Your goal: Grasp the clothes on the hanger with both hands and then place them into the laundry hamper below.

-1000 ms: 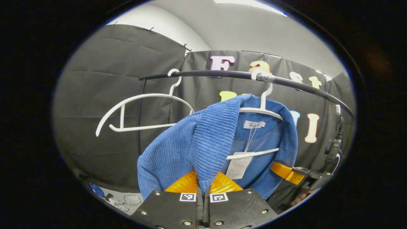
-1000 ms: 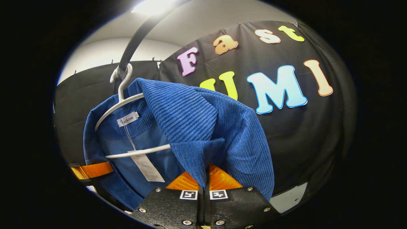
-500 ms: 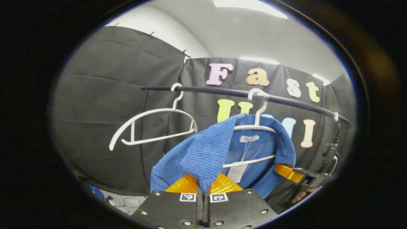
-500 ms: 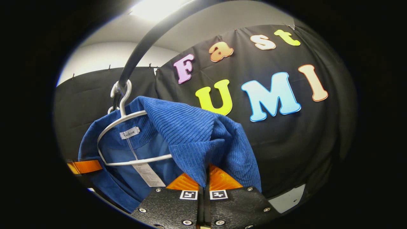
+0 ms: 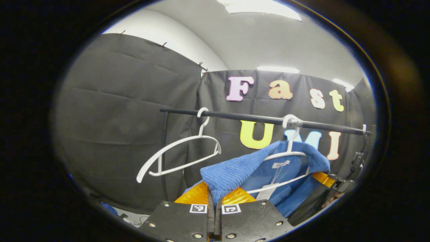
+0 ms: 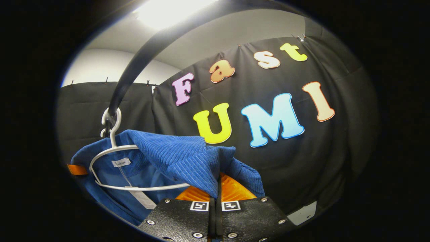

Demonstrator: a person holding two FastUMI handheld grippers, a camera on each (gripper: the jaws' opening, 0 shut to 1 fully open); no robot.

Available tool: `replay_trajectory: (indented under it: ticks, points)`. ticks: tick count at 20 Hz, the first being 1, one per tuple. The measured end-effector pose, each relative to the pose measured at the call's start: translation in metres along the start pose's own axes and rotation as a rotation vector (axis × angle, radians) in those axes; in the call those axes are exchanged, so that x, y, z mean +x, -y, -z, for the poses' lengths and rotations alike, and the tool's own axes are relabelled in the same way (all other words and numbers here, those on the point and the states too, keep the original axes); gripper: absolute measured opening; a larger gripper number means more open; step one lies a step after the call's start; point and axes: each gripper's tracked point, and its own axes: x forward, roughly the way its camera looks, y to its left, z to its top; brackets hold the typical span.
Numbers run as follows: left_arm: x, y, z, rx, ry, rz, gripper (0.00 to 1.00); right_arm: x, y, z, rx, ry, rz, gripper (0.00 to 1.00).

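On the rail [image 5: 255, 118], a blue jacket [image 5: 248, 169] hangs from its hanger [image 5: 289, 153].
Left gripper view: left tool [image 5: 214, 198] pinches one jacket front, beside an empty hanger [image 5: 178, 156]. Right gripper view: right tool [image 6: 215, 196] is clamped on the other front.

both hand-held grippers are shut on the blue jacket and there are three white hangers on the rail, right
Not quite: the rail carries two white hangers, not three. The left gripper view shows an empty hanger and the jacket's hanger. The rest holds: the left hand-held gripper and the right hand-held gripper are each shut on the blue jacket.
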Motion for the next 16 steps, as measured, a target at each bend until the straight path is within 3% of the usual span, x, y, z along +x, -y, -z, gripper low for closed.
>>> replay_trajectory:
  ticks: [6, 9, 16]
  points:
    - [0.005, -0.021, -0.021, 0.02, 0.029, -0.019, 0.0, 0.003, 0.01, -0.009, 0.043, 0.07, 0.047, 0.0]
    - [0.015, -0.024, -0.021, 0.021, 0.013, 0.021, 0.01, 0.0, 0.019, -0.016, 0.053, 0.133, 0.097, 0.0]
    - [0.045, -0.032, -0.038, 0.171, 0.021, 0.153, 0.0, 0.01, 0.024, -0.037, 0.035, 0.245, 0.225, 0.0]
